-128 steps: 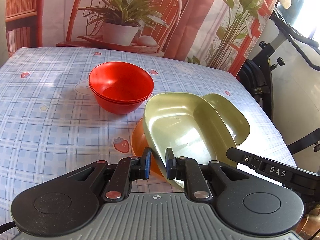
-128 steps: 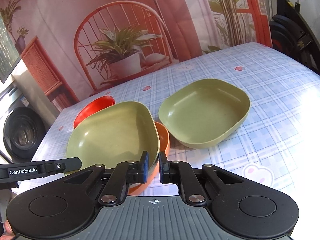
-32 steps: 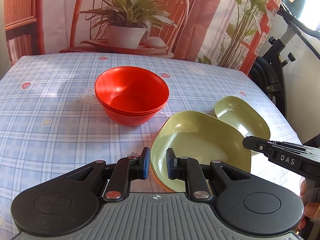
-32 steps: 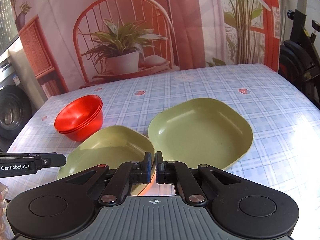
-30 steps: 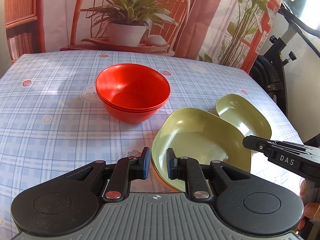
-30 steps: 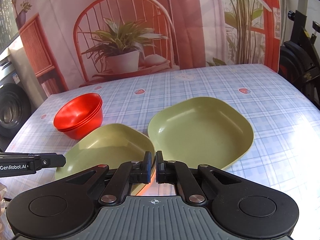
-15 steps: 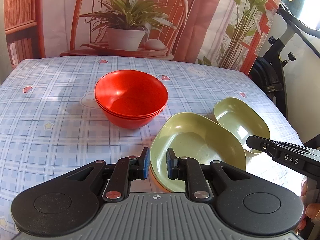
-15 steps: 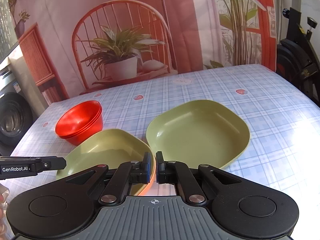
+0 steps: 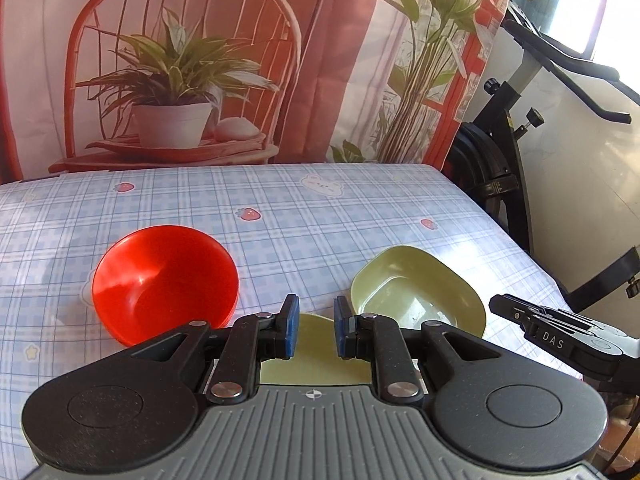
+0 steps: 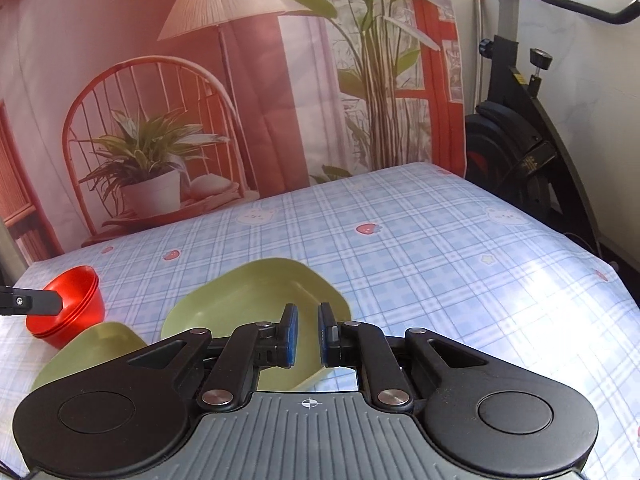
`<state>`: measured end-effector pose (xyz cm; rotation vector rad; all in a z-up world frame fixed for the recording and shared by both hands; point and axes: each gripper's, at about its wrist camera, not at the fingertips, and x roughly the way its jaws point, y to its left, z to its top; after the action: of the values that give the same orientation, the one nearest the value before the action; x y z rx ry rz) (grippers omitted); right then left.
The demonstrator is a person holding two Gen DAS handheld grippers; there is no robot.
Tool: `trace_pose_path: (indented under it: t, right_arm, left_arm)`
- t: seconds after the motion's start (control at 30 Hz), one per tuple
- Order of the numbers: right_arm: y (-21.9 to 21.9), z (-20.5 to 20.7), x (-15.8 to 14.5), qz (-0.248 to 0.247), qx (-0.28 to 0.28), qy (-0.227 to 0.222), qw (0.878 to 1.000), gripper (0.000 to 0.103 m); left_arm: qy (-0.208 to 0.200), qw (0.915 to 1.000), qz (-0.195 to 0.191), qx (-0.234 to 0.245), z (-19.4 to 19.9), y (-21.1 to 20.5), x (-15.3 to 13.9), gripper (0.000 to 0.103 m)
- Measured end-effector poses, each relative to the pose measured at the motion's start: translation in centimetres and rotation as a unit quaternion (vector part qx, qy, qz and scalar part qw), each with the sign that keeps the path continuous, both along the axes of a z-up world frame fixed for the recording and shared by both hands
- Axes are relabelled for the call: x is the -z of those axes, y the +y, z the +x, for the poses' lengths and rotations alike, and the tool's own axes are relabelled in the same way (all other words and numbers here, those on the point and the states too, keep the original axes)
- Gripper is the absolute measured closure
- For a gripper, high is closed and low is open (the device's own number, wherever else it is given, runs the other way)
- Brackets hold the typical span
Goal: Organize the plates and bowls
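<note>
A stack of red bowls (image 9: 160, 280) (image 10: 80, 320) stands on the checked tablecloth at the left. Two pale green plates lie to its right, the farther one (image 9: 416, 292) (image 10: 248, 300) beside the nearer one (image 9: 312, 368) (image 10: 92, 352). My left gripper (image 9: 314, 330) hovers over the nearer plate, pads a narrow gap apart, and the plate shows through that gap without being gripped. My right gripper (image 10: 307, 336) hangs over the near rim of the farther plate. Its jaws are opening and nothing is between them.
A black exercise bike (image 9: 520, 140) (image 10: 520, 140) stands just past the table's right edge. A printed backdrop (image 9: 180, 100) with a chair and plant hangs behind the far edge. Bare tablecloth (image 10: 440, 260) stretches to the right of the plates.
The nearer green plate, held up between both grippers earlier, now lies flat. Both grippers have come off its rim, lifted and swung right. The right jaws have parted.
</note>
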<state>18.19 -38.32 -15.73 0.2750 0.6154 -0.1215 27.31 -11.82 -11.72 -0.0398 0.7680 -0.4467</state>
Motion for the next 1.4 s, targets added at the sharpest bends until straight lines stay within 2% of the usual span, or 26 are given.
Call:
trace_pose_path:
  t: [0.3,0.5,0.83,1.23,1.4]
  right_arm:
    - [-2.2,1.2,2.3,0.027,0.022,0.001,0.999,0.089]
    - [-2.6,1.8,3.5,0.049,0.02,0.003,0.999,0.089]
    - [-2.8,1.6,4.9,0.067,0.019,-0.008,0.998,0.091]
    - [-3.5,1.4,5.5,0.103,0.026,-0.01,0.994,0.094]
    - [-4.1,1.3,5.8,0.125,0.032,-0.015,0.992,0.095]
  left_arm:
    - [0.029,0.9987,0.025,0.035,3.8,-4.9,2.2,0.084]
    - [0.061,0.9971,0.025,0.037,5.5,-5.6,3.8,0.084]
    - [0.069,0.995,0.053,0.049,6.3,-7.1,4.7,0.083]
    - [0.074,0.9935,0.061,0.062,6.3,-8.0,5.6,0.083]
    - [0.066,0.9935,0.064,0.067,5.8,-8.1,5.6,0.092]
